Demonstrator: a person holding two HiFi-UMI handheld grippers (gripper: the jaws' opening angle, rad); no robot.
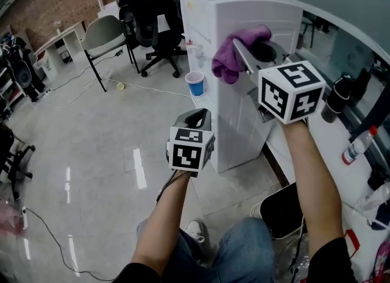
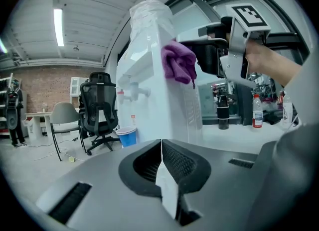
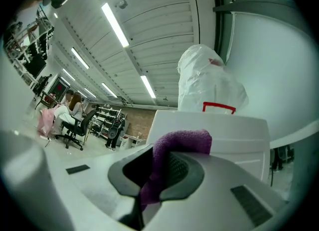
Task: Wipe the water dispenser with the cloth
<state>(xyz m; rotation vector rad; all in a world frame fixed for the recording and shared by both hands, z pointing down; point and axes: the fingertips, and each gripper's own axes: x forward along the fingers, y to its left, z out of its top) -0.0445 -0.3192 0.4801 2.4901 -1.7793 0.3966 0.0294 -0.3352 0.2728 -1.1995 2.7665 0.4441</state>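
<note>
The white water dispenser (image 1: 244,99) stands ahead of me, its bottle (image 3: 209,83) wrapped in clear plastic. My right gripper (image 1: 247,56) is shut on a purple cloth (image 1: 233,53) and holds it against the upper side of the dispenser. In the right gripper view the cloth (image 3: 174,145) bunches between the jaws, just before the dispenser's top panel (image 3: 234,140). The left gripper (image 1: 198,116) hovers lower, off the dispenser's front corner, shut with nothing in it. From the left gripper view (image 2: 160,144) I see the cloth (image 2: 178,63) and the right gripper (image 2: 219,51) up on the dispenser (image 2: 149,85).
A blue cup (image 1: 195,83) sits on the dispenser's drip tray. Black office chairs (image 1: 155,13) and a grey chair (image 1: 106,35) stand behind on the floor. At the right runs a counter (image 1: 341,154) with a black flask (image 1: 335,99) and a bottle (image 1: 356,144).
</note>
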